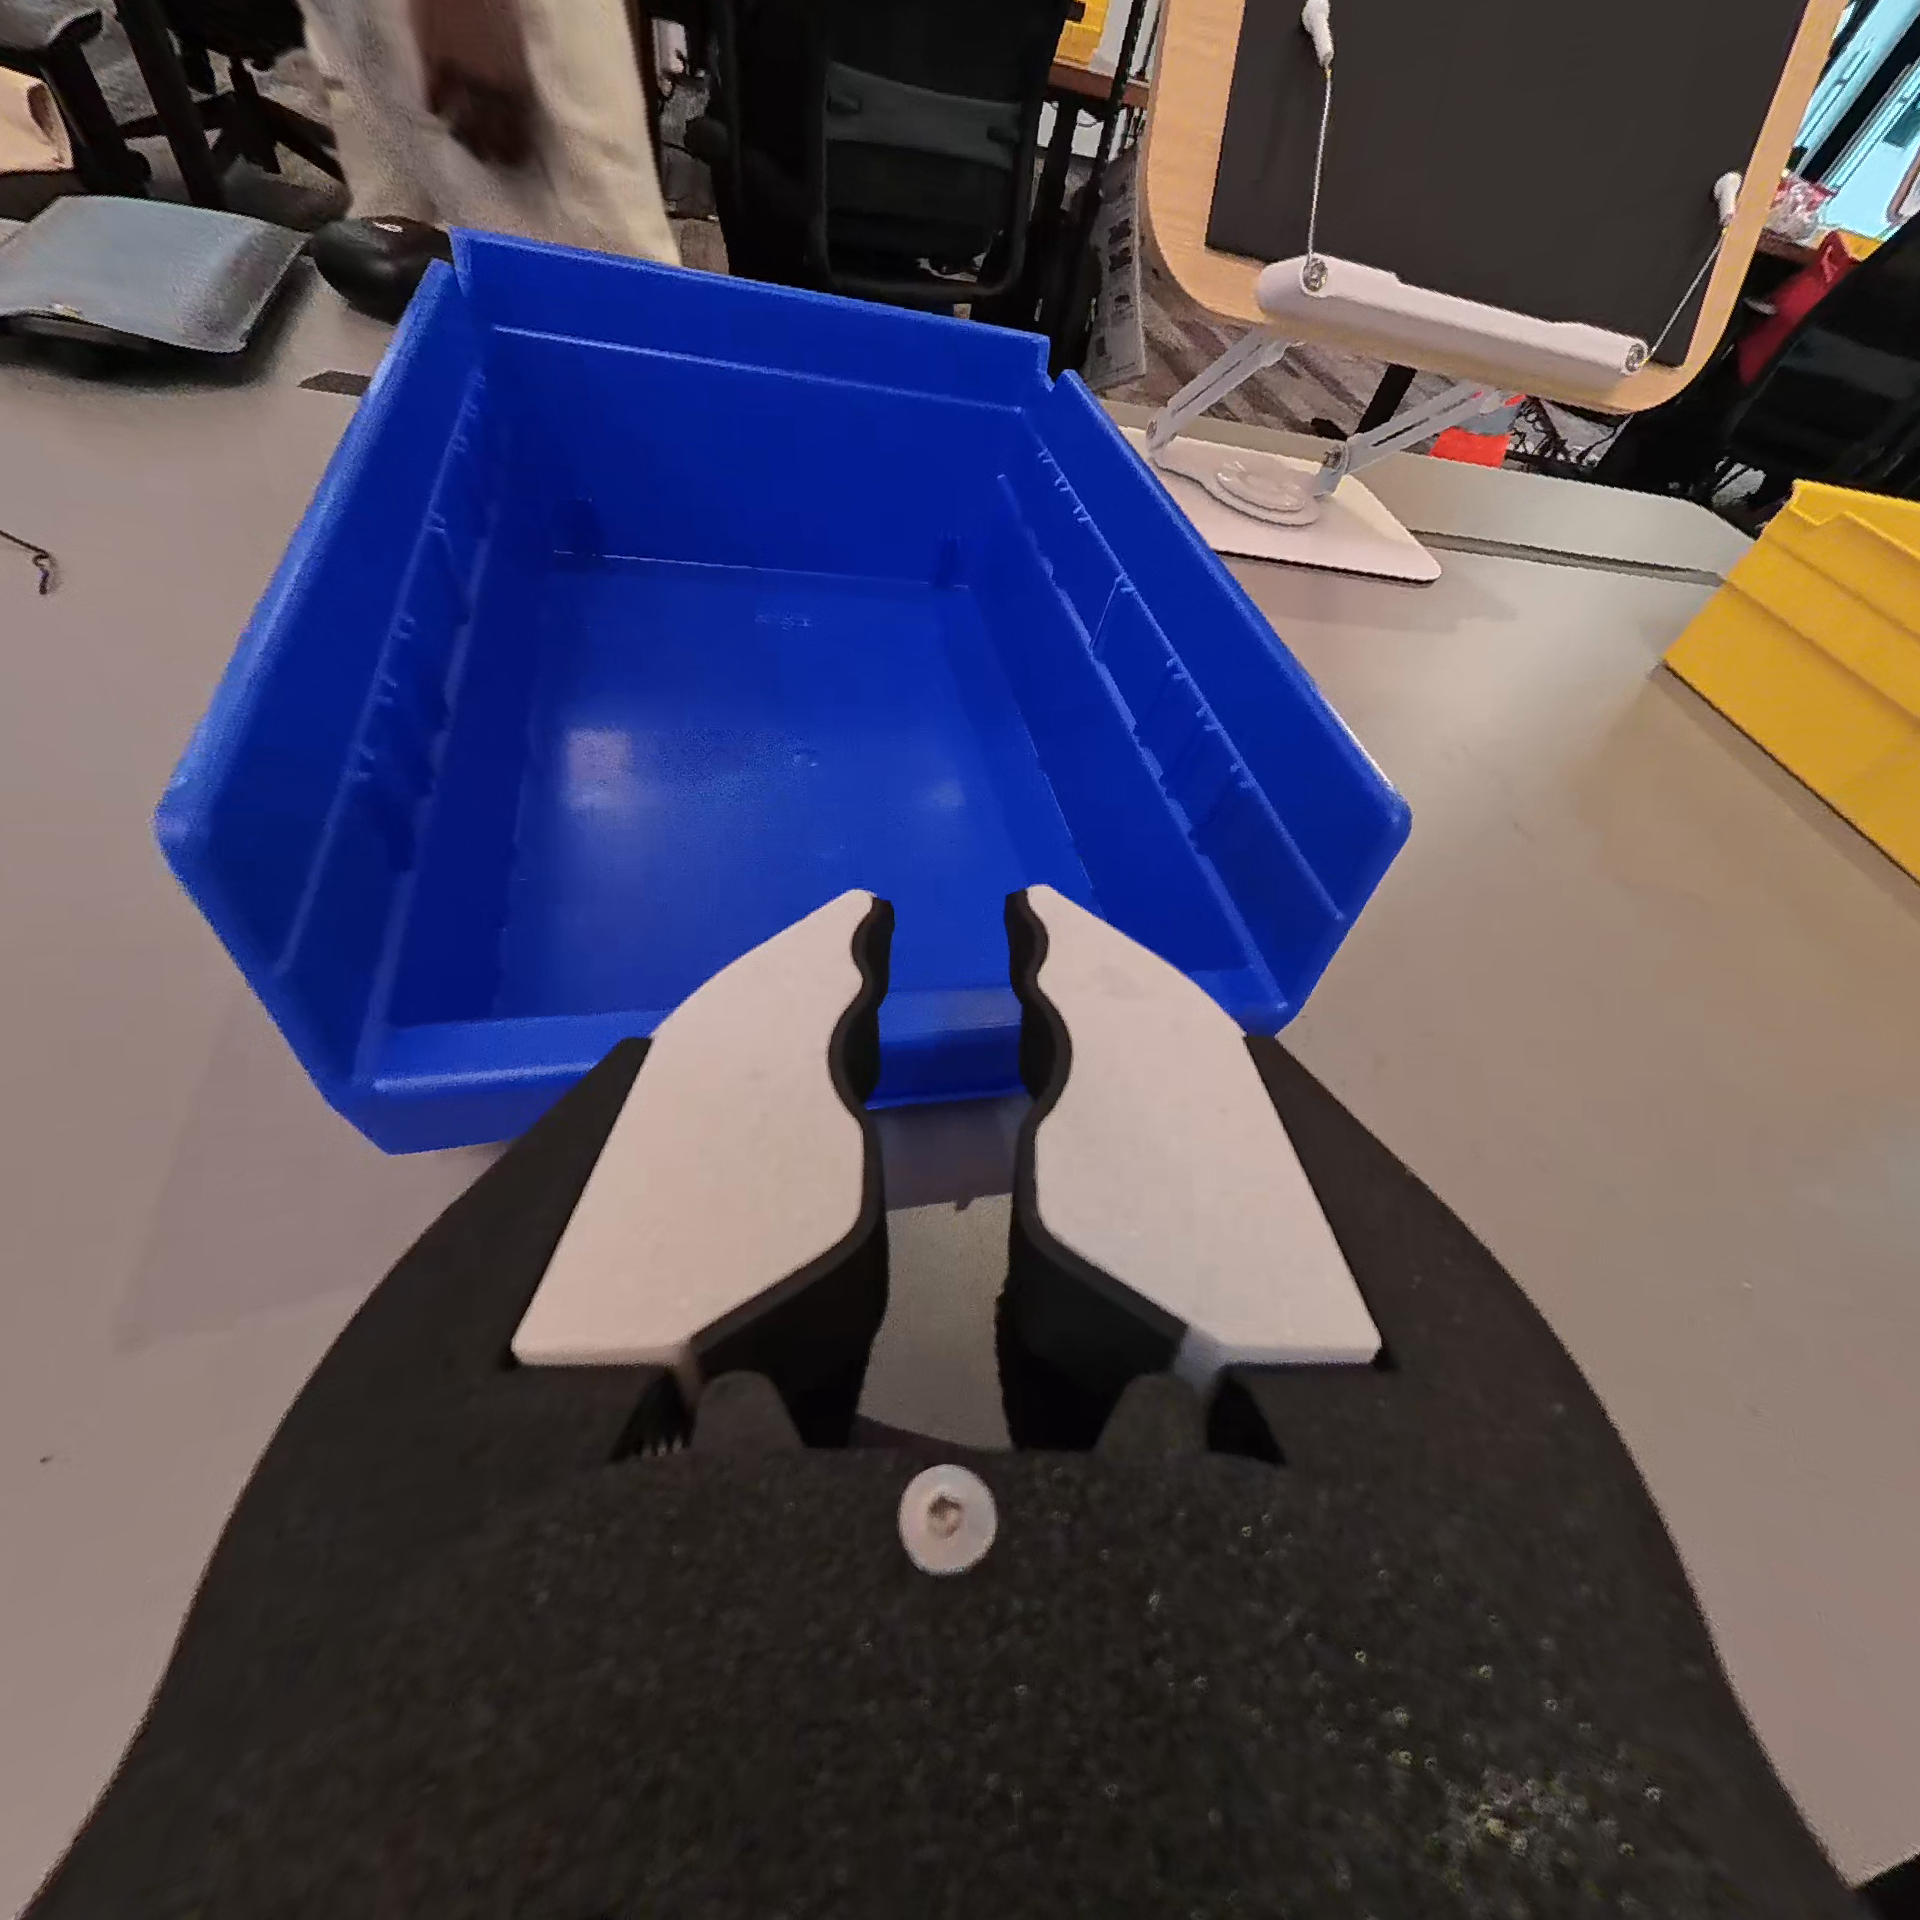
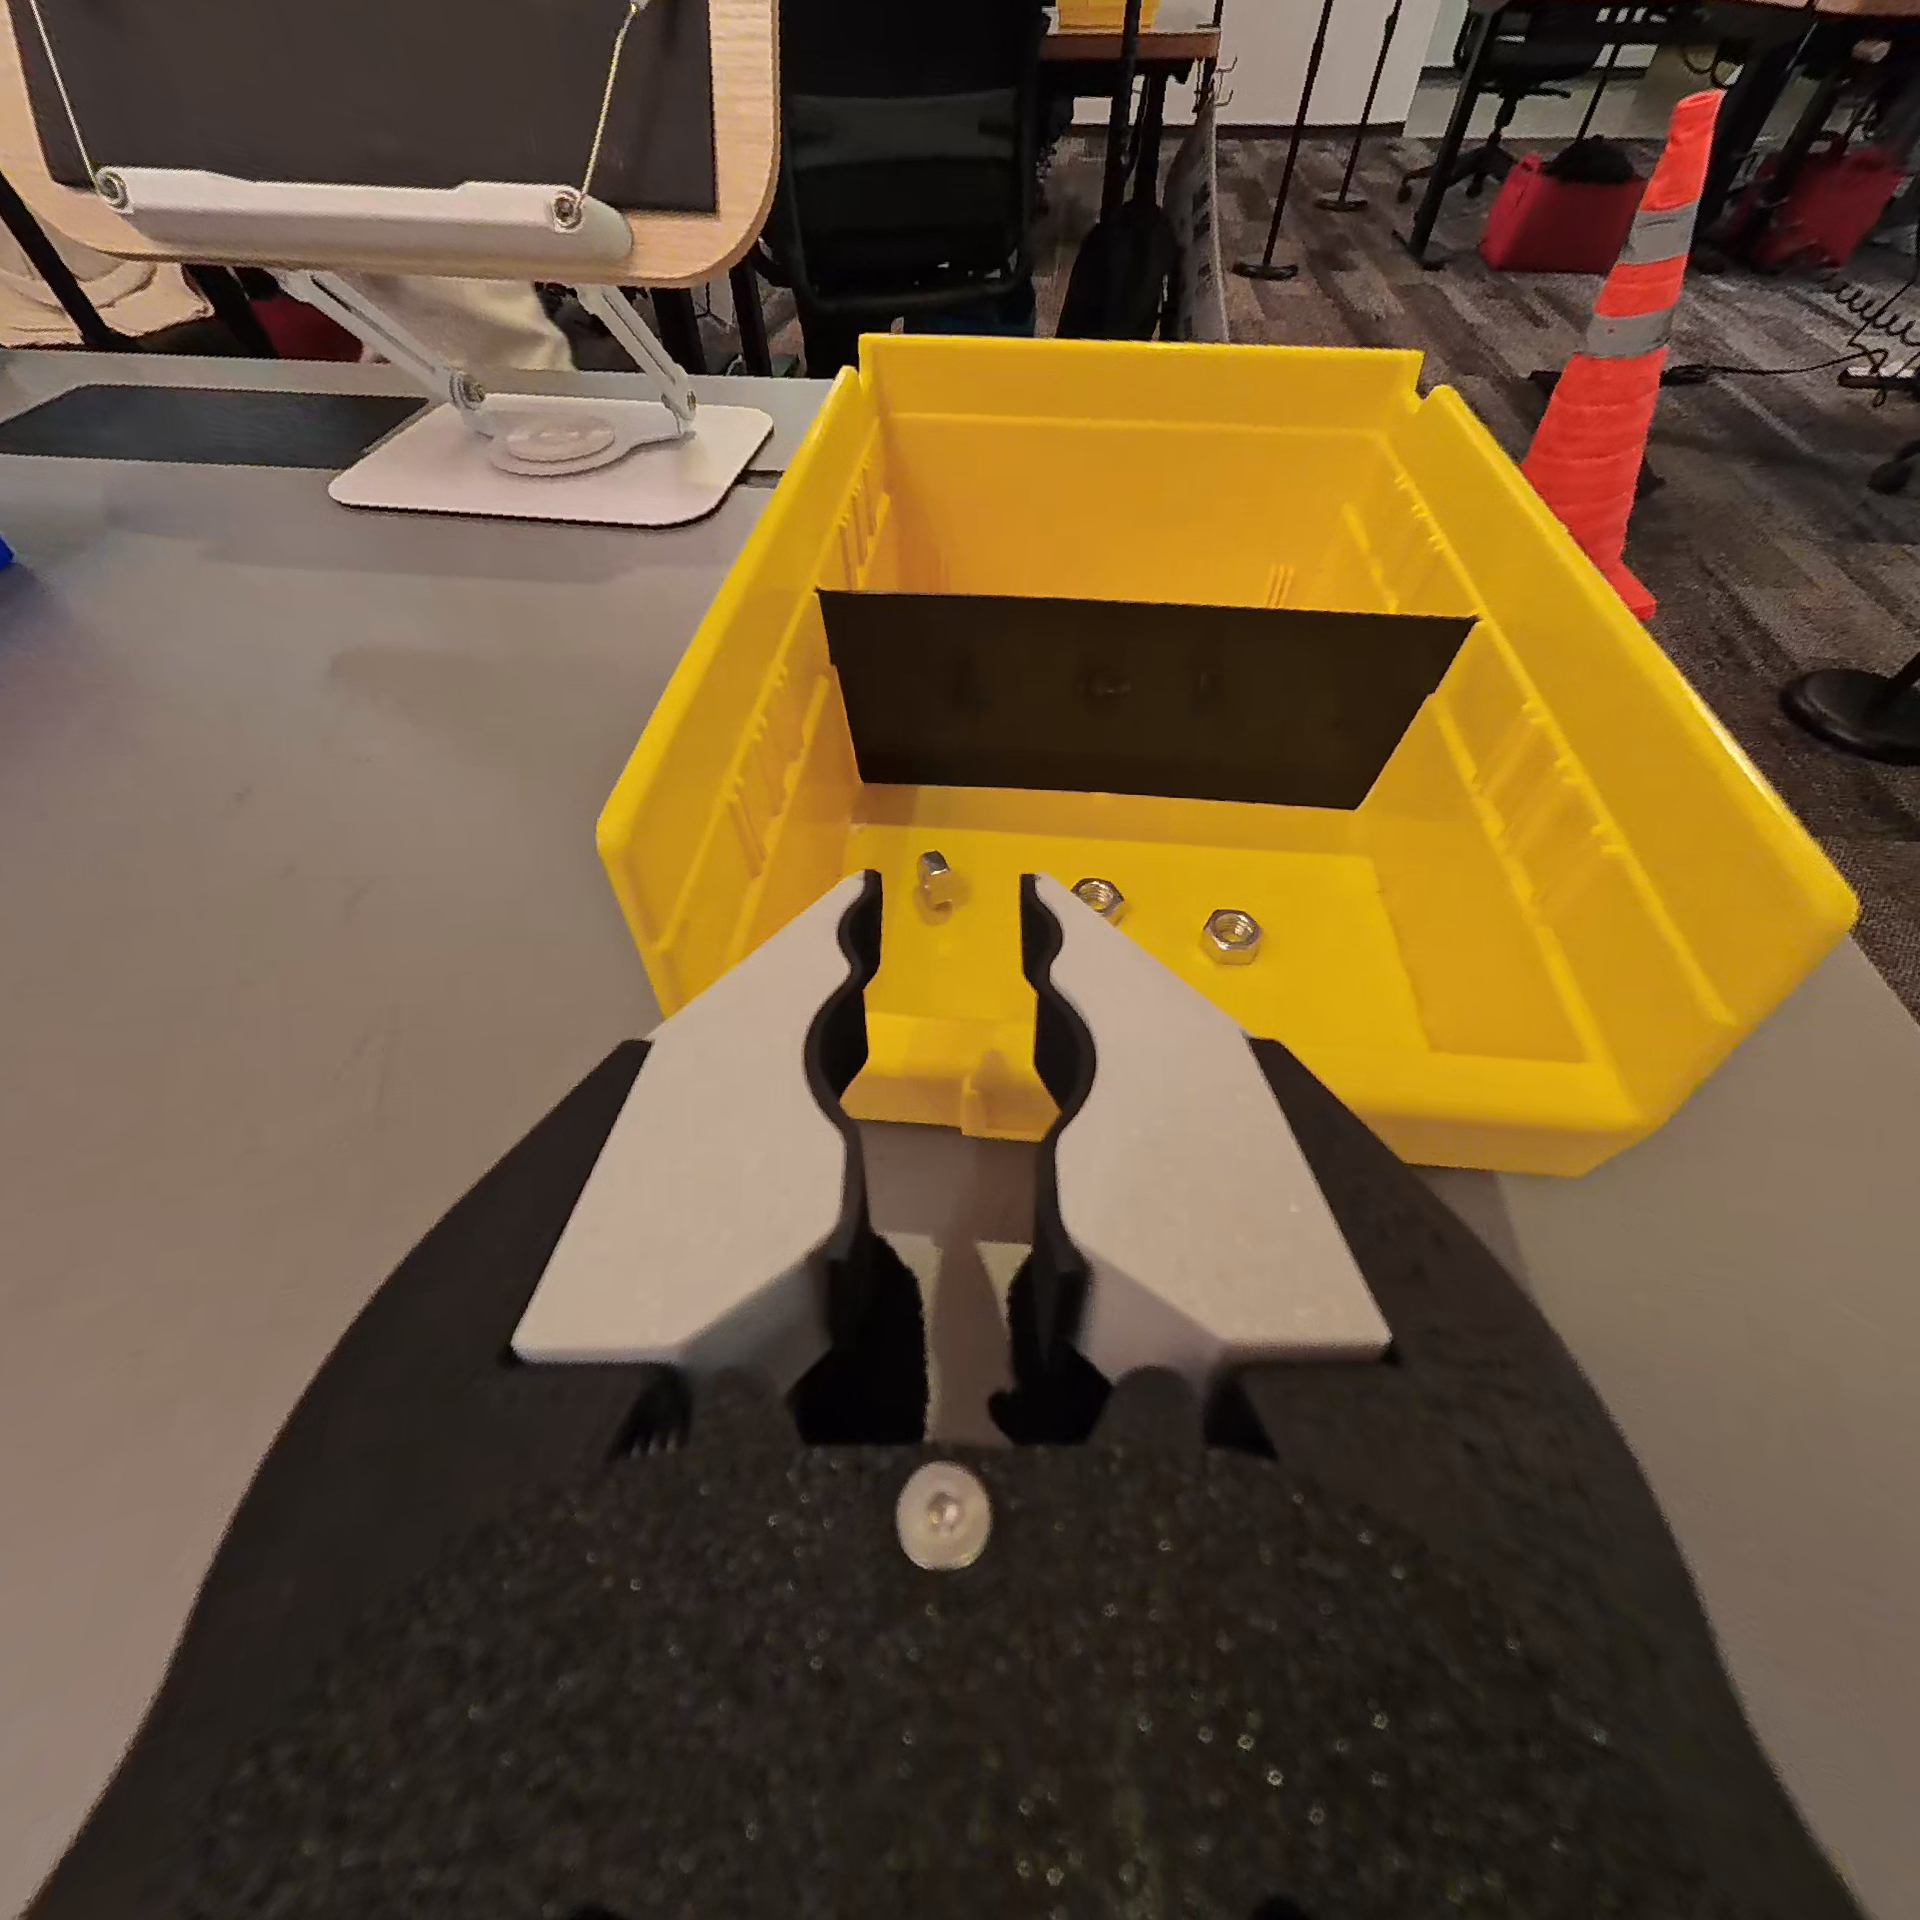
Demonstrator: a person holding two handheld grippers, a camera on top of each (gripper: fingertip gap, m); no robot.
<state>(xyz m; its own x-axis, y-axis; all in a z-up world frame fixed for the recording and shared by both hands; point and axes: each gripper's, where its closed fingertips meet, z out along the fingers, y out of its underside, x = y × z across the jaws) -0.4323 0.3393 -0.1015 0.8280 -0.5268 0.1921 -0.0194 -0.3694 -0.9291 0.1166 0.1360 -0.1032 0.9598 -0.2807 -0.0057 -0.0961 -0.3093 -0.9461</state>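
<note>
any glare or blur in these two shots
Left wrist view: pale ceiling-light glare on the blue bin floor, and the person behind is motion-blurred. Right wrist view: sharp on the three nuts in the yellow bin; wide-angle bending at edges.

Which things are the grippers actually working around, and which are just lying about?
By the grippers: left gripper, open, at empty blue bin; right gripper, open, at yellow bin holding three nuts.

Lying about: tablet stand, traffic cone, black divider.
</note>
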